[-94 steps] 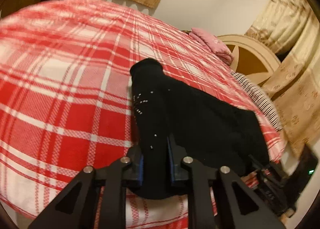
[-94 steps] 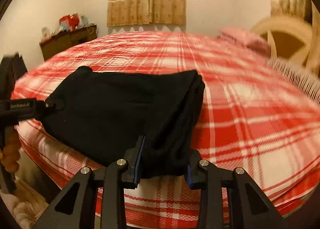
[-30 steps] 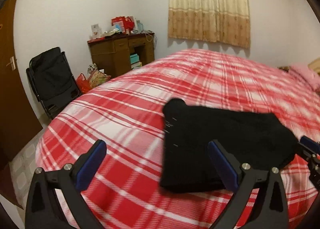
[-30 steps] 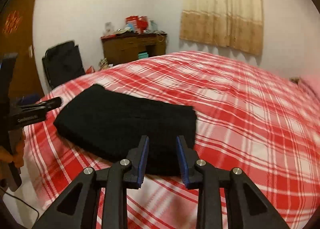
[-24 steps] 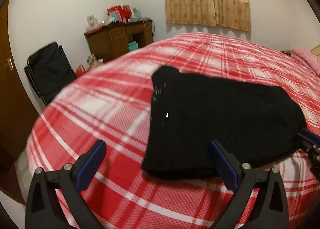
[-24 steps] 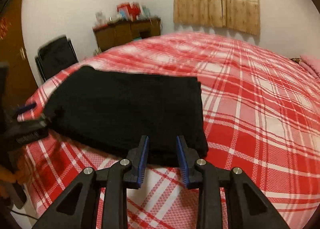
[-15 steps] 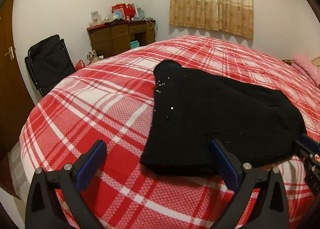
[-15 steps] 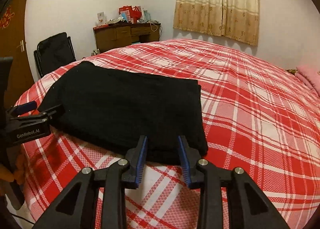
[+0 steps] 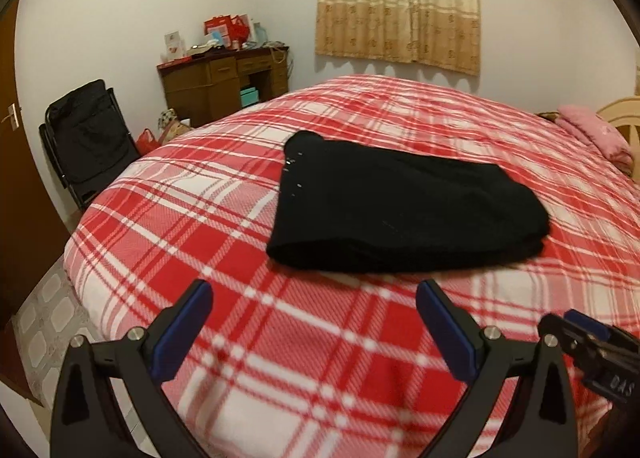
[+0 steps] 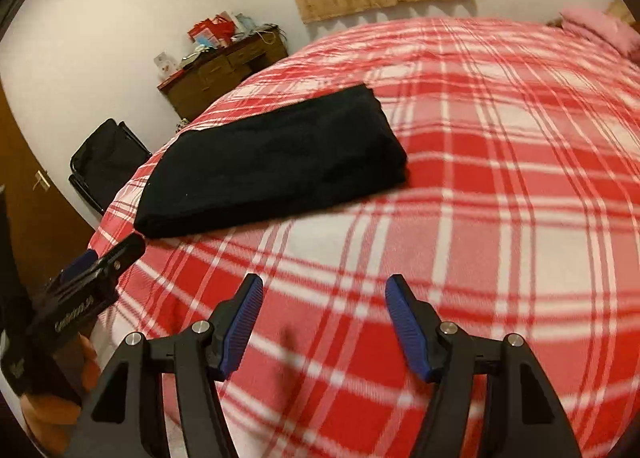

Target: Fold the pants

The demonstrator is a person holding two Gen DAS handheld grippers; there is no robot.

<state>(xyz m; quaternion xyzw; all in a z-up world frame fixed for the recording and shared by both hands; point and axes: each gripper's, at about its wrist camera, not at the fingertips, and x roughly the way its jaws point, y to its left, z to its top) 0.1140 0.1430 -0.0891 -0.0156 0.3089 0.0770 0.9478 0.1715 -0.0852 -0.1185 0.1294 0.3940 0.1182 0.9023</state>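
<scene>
Folded black pants [image 9: 400, 214] lie flat on a bed [image 9: 280, 338] covered by a red-and-white plaid blanket of woven, slightly fuzzy texture. The pants form a thick, roughly rectangular stack of soft matte knit, with rounded fold edges toward the cameras and a few small pale specks along one side. Left gripper [image 9: 312, 322]: black rigid fingers with silver pivot screws and blue ribbed pads, jaws spread wide, nothing between them, hovering over bare blanket short of the pants. Right gripper [image 10: 322, 322]: same build, jaws apart and just now opening further, nothing between them, well short of the pants [image 10: 272, 162]. In the right wrist view the left gripper's body carries white lettering, tilted and too blurred to read with certainty; in the left wrist view the right gripper's body at the lower right edge shows partial white letters, not fully legible. Background: brown wooden desk [image 9: 224, 82] with red boxes on top, beige patterned curtain [image 9: 396, 2], black folding chair [image 9: 88, 138], pink pillow [image 9: 592, 134]
</scene>
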